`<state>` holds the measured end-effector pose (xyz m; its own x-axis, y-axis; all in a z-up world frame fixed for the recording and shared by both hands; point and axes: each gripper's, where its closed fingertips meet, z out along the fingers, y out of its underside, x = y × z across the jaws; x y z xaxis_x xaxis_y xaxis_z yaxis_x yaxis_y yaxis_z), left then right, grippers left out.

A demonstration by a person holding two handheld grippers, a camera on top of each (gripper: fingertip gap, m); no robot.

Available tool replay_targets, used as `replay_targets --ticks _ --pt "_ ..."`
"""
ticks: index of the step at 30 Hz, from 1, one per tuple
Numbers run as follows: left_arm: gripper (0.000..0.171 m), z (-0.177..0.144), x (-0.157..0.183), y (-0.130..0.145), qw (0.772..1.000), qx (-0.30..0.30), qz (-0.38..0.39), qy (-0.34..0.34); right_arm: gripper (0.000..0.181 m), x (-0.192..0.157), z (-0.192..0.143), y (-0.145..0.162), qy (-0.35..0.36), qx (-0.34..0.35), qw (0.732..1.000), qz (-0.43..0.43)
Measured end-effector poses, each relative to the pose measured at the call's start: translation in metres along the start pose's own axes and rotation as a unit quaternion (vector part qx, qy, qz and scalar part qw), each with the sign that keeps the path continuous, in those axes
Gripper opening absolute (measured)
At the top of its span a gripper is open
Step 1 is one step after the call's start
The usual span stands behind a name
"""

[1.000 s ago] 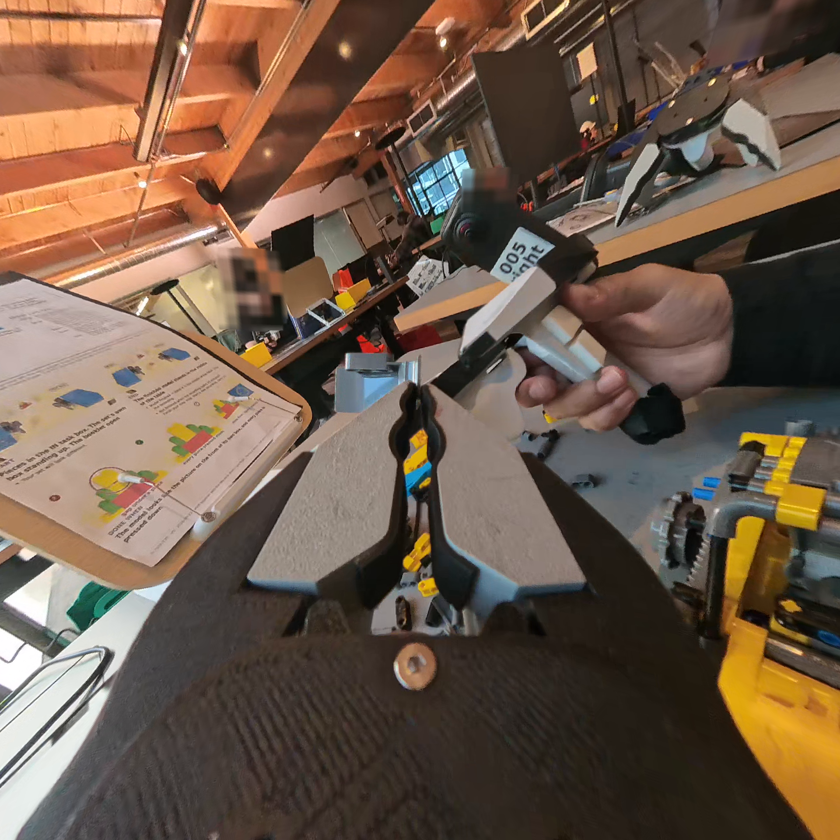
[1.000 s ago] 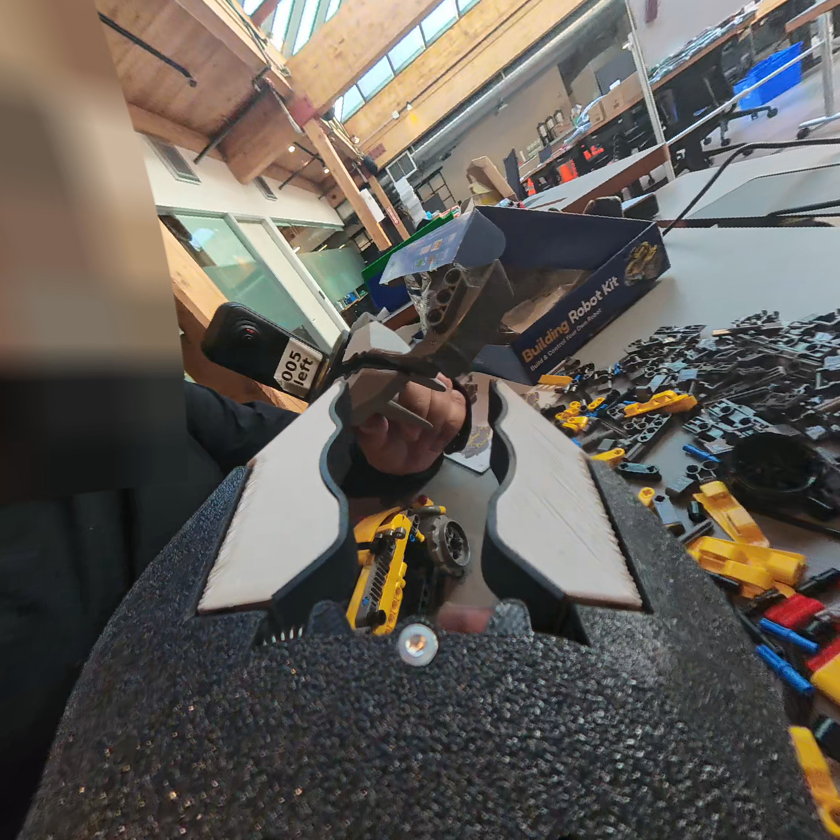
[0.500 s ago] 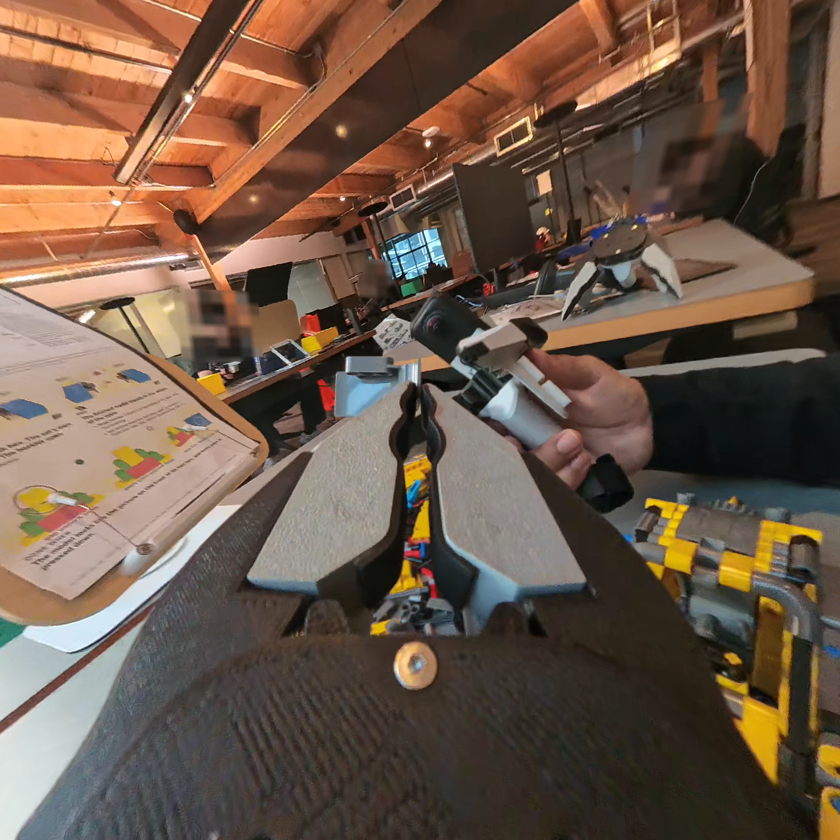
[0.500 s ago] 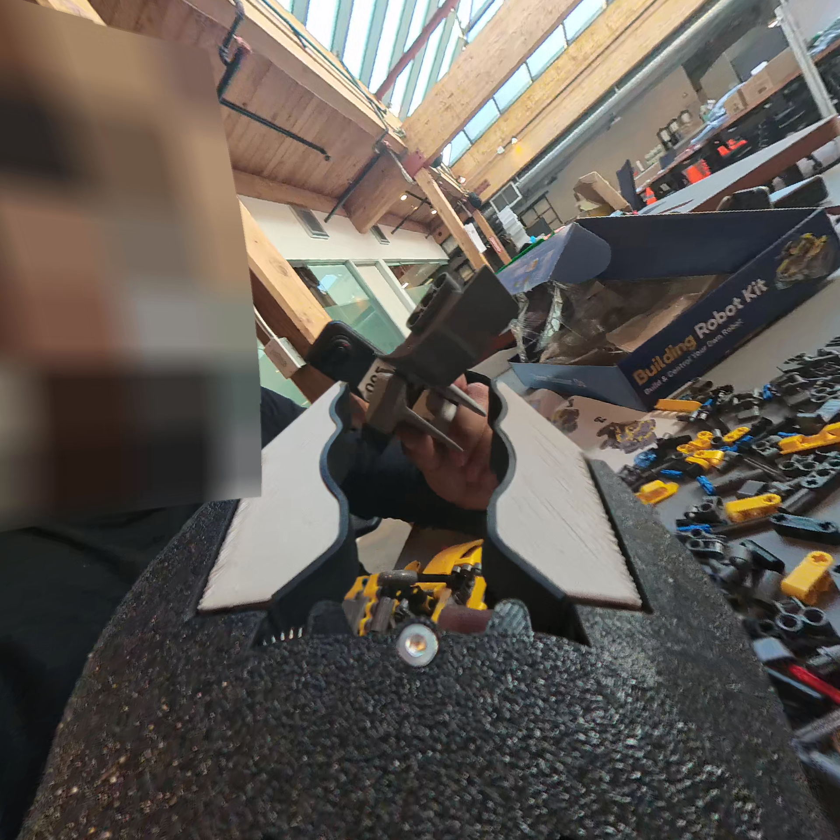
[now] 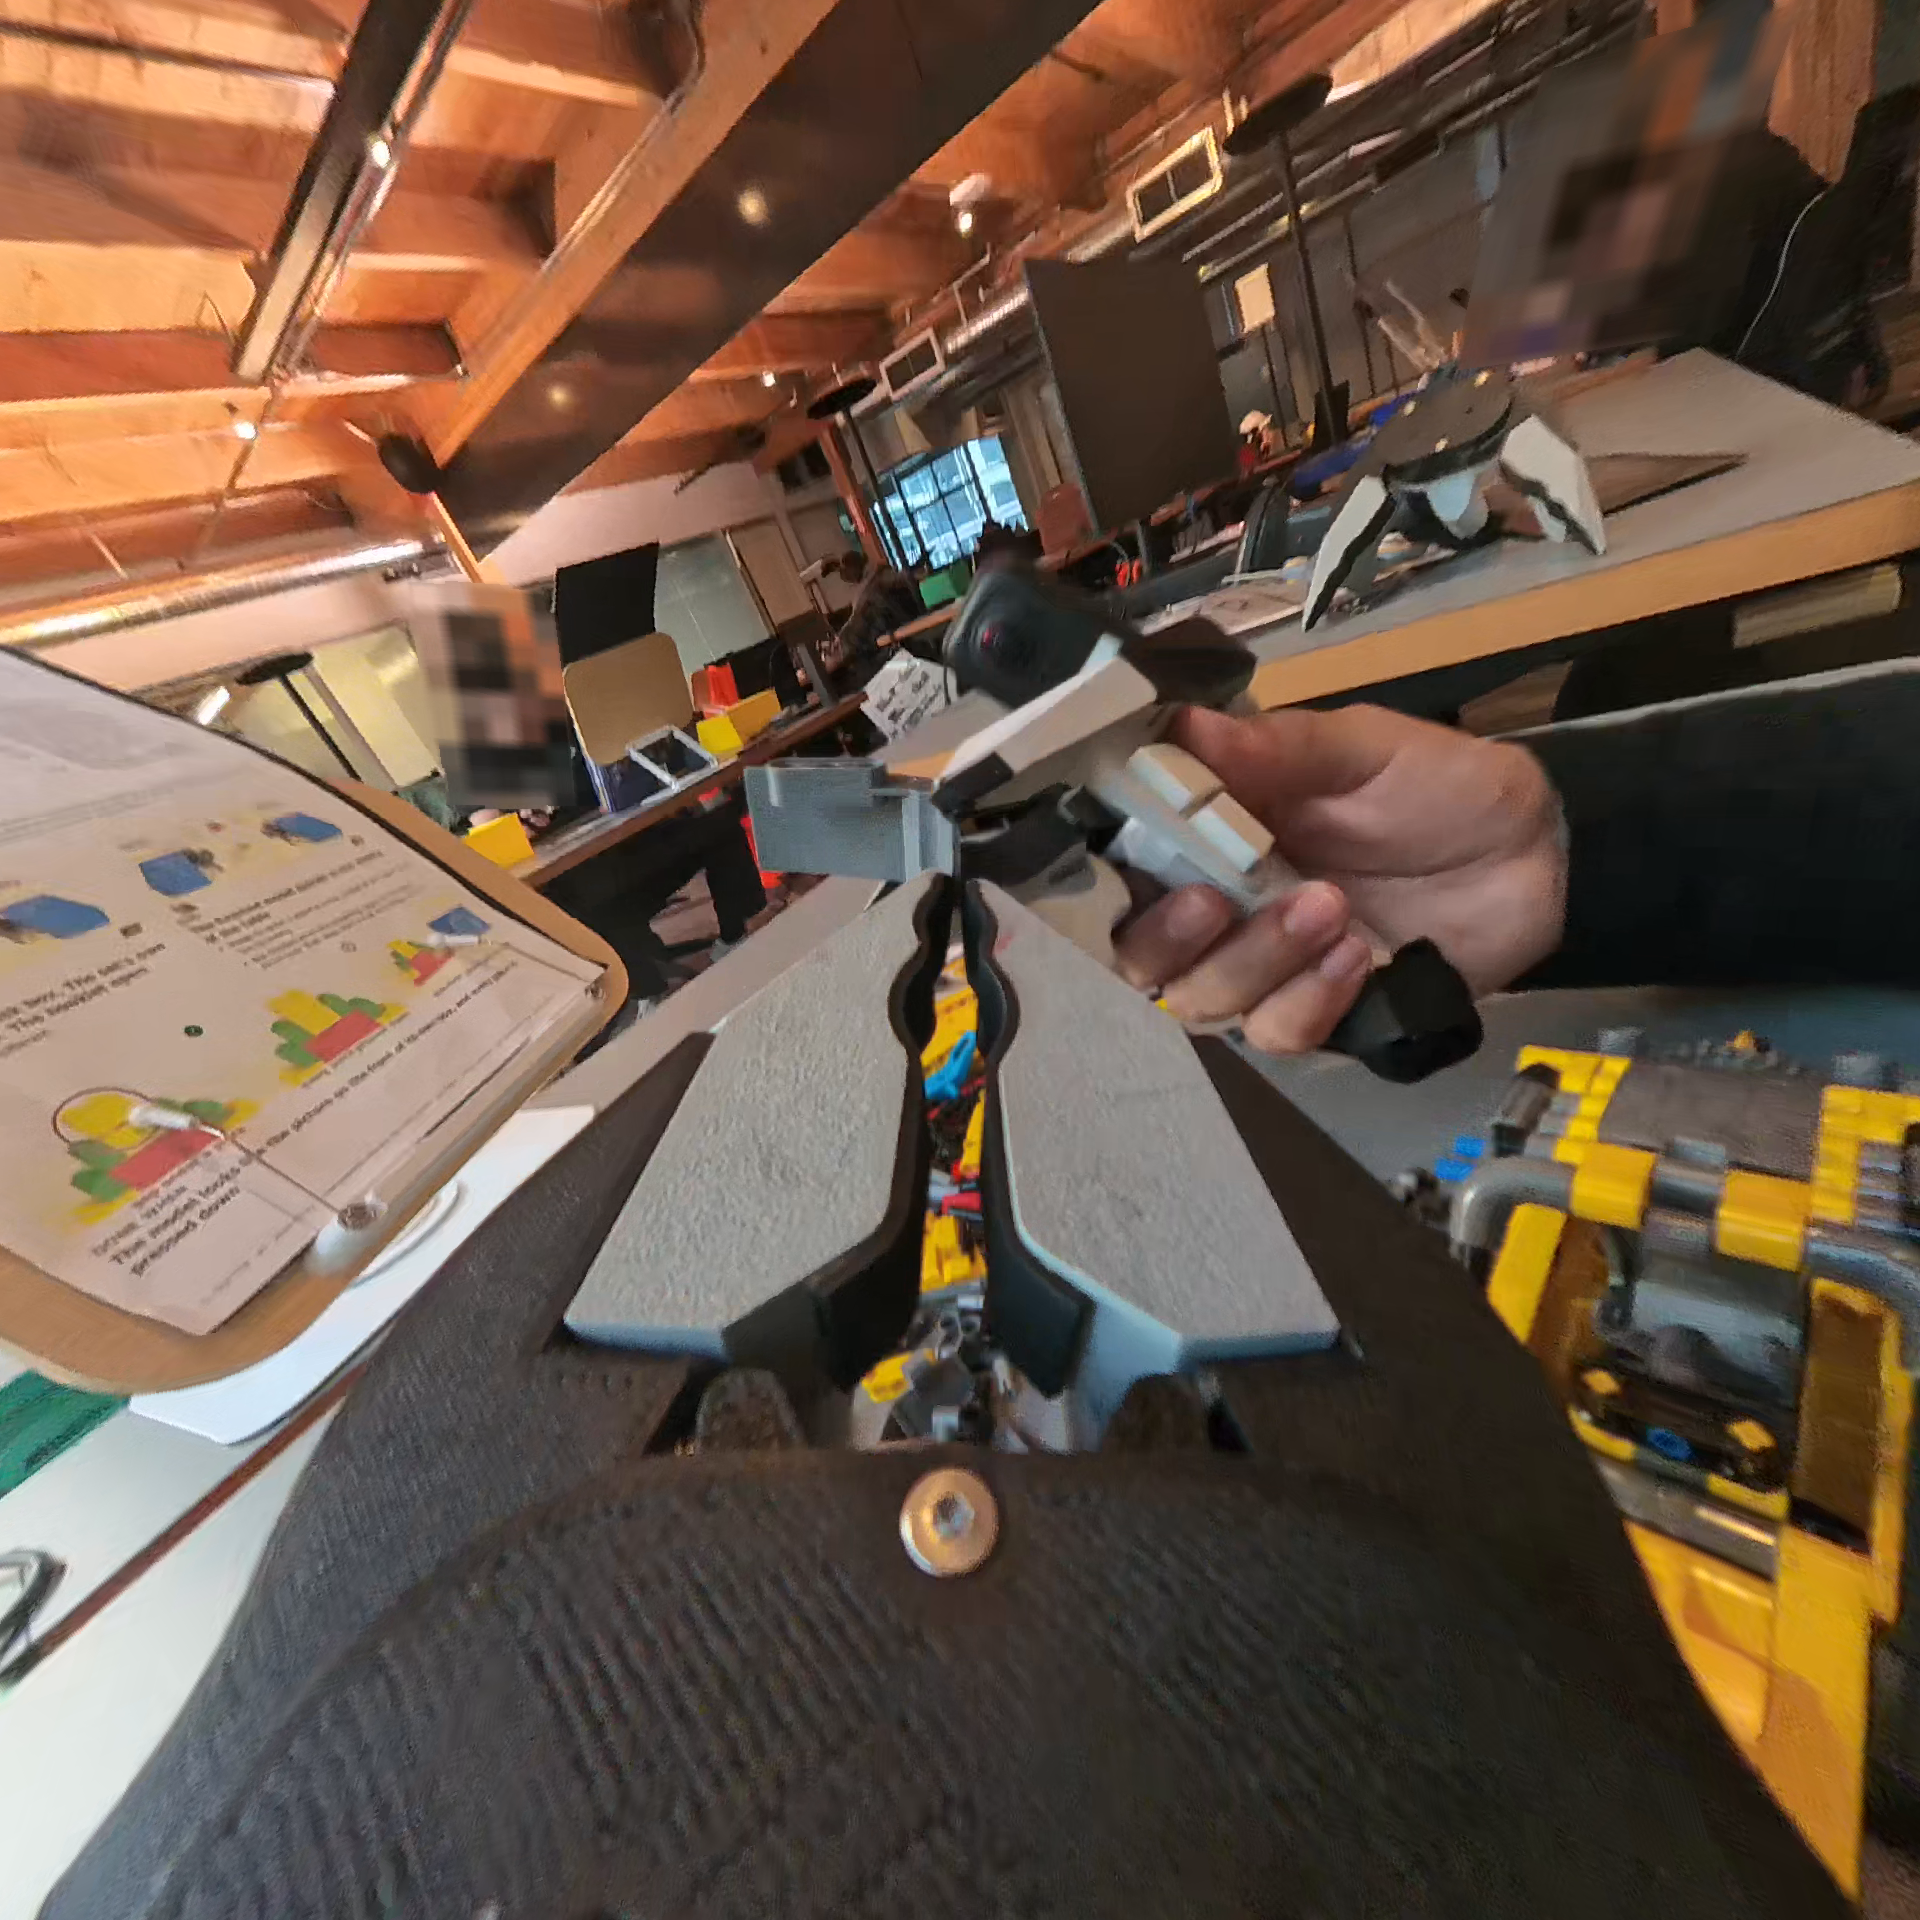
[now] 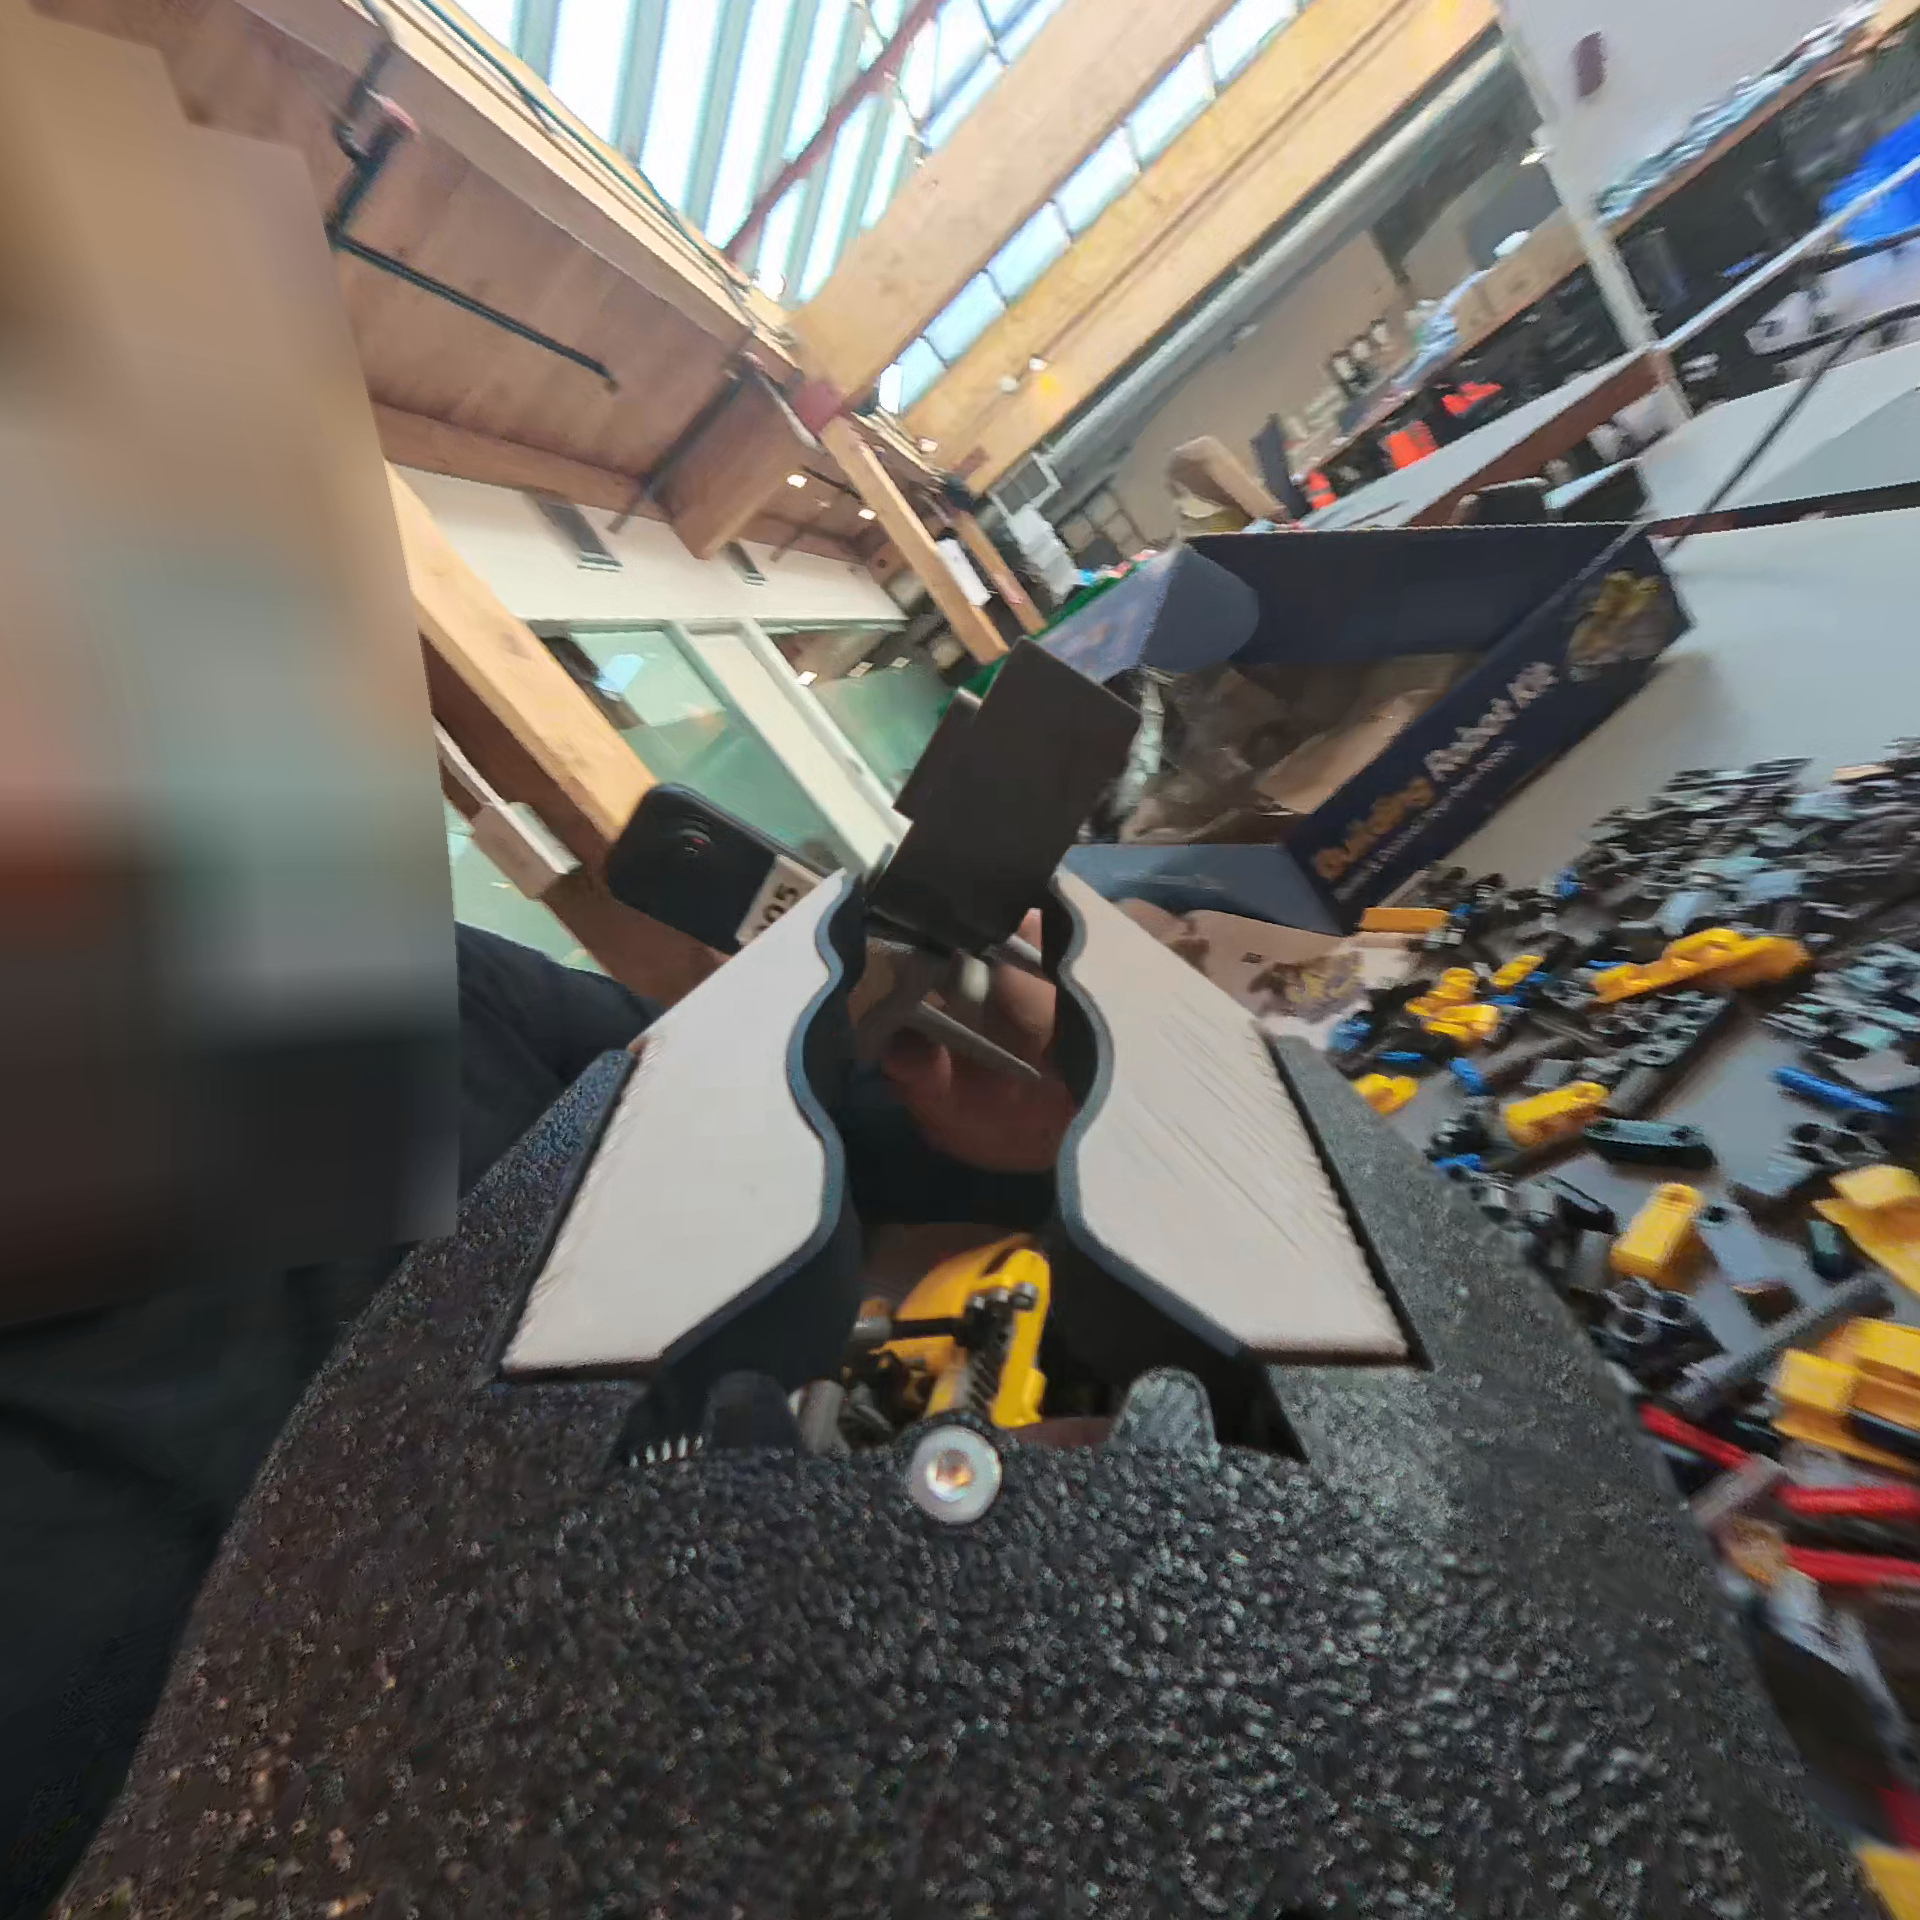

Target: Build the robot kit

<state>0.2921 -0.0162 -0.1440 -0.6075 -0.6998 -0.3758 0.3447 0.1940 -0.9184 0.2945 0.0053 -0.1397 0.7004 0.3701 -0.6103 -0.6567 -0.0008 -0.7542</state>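
Observation:
My left gripper (image 5: 956, 894) is shut on a grey bracket-shaped building piece (image 5: 831, 831) that sticks out past its fingertips. The right gripper (image 5: 966, 805), held in a hand (image 5: 1351, 852), points at that piece's right end from close by. In the right wrist view my right gripper (image 6: 956, 904) is open, and the lower end of the same grey piece (image 6: 1018, 790) sits between its fingertips with thin gaps on both sides. The left gripper's camera (image 6: 686, 842) shows just behind it.
A yellow and grey brick model (image 5: 1714, 1247) stands at the right, also visible below the right gripper (image 6: 966, 1330). An instruction board (image 5: 260, 987) leans at the left. A dark blue kit box (image 6: 1455, 748) and several loose yellow, black, blue and red parts (image 6: 1662, 1039) cover the table. My two grippers' fingertips are within a few centimetres of each other.
The right gripper has come up to the grey piece and its jaws have narrowed around it. The left gripper has kept its hold and shifted slightly.

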Motion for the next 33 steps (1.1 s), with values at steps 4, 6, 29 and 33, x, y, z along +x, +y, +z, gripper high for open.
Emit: replay_targets --ticks 4,6,29,33 --pt "0.012 -0.002 0.019 0.035 0.991 -0.081 -0.017 0.107 0.003 0.036 -0.02 0.002 0.179 -0.055 0.974 -0.131" --pt "0.0 -0.005 0.001 0.044 0.991 -0.104 -0.013 0.082 0.003 0.039 -0.025 0.005 0.217 -0.092 0.954 -0.187" --pt "0.017 -0.022 0.019 0.055 0.937 -0.164 0.293 0.097 0.004 -0.027 -0.011 0.072 -0.108 -0.199 0.961 0.156" --pt "0.019 -0.021 0.014 0.049 0.947 -0.145 0.272 0.085 0.003 -0.026 -0.008 0.07 -0.105 -0.191 0.962 0.162"
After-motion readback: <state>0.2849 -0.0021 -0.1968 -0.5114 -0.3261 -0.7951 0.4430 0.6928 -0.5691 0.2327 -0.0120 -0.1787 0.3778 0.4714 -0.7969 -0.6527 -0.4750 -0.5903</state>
